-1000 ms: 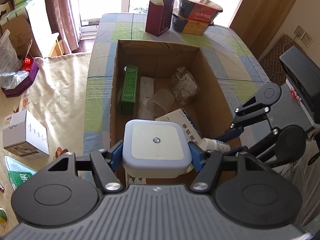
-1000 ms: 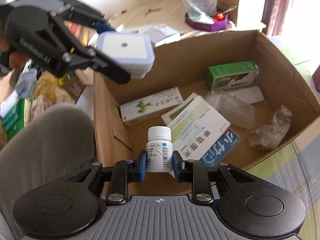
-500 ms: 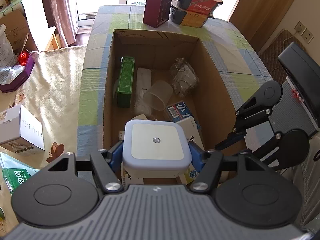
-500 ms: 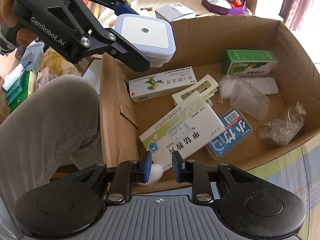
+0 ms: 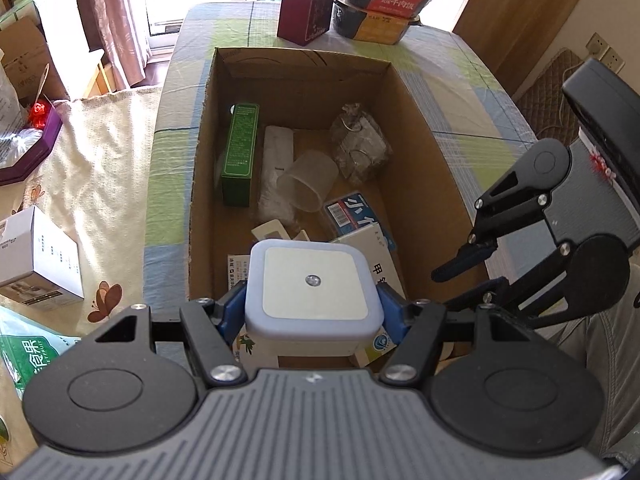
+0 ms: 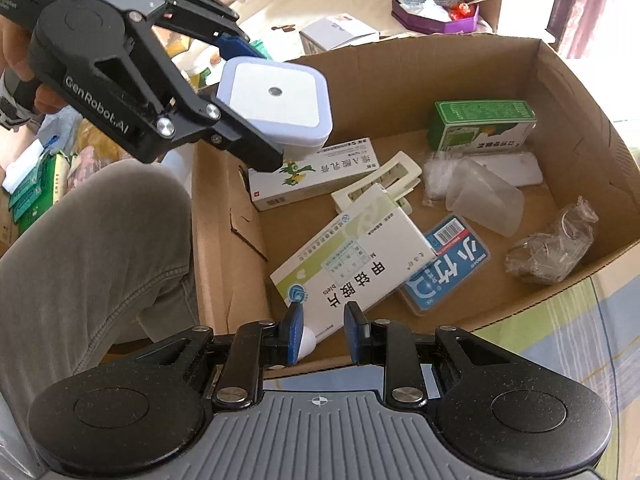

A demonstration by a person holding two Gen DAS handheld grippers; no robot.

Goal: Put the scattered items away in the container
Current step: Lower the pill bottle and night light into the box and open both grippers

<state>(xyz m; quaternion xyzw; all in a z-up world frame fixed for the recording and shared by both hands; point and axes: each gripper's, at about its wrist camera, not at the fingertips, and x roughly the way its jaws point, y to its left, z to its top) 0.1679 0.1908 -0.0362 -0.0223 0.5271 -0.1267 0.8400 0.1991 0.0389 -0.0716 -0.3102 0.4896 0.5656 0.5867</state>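
Judging by the cardboard box (image 5: 420, 148), the tidying is well advanced: a green carton (image 5: 239, 154), a clear plastic cup (image 5: 308, 180), a crumpled clear bag (image 5: 362, 148), a blue card packet (image 6: 446, 266), a white clip (image 6: 380, 188) and two white medicine boxes (image 6: 352, 264) are already lain inside. A square night light (image 5: 312, 286) is clamped between the pads of the left tongs (image 5: 312, 308) and is held above the near end of the box, not yet released. The right tongs (image 6: 323, 332) are parted with nothing gripped; a small white bottle (image 6: 307, 342) is seen just under the left pad, apparently down in the box's near corner.

Still left outside, as far as can be seen, are a white box (image 5: 38, 256) and a green packet (image 5: 28, 356) on the cream cloth.

The bottle and the bird-printed medicine box are shown only by the right wrist view; the maroon bag (image 5: 306, 4) and stacked bowls (image 5: 384, 4) on the checked surface (image 5: 472, 92) are shown only by the left.
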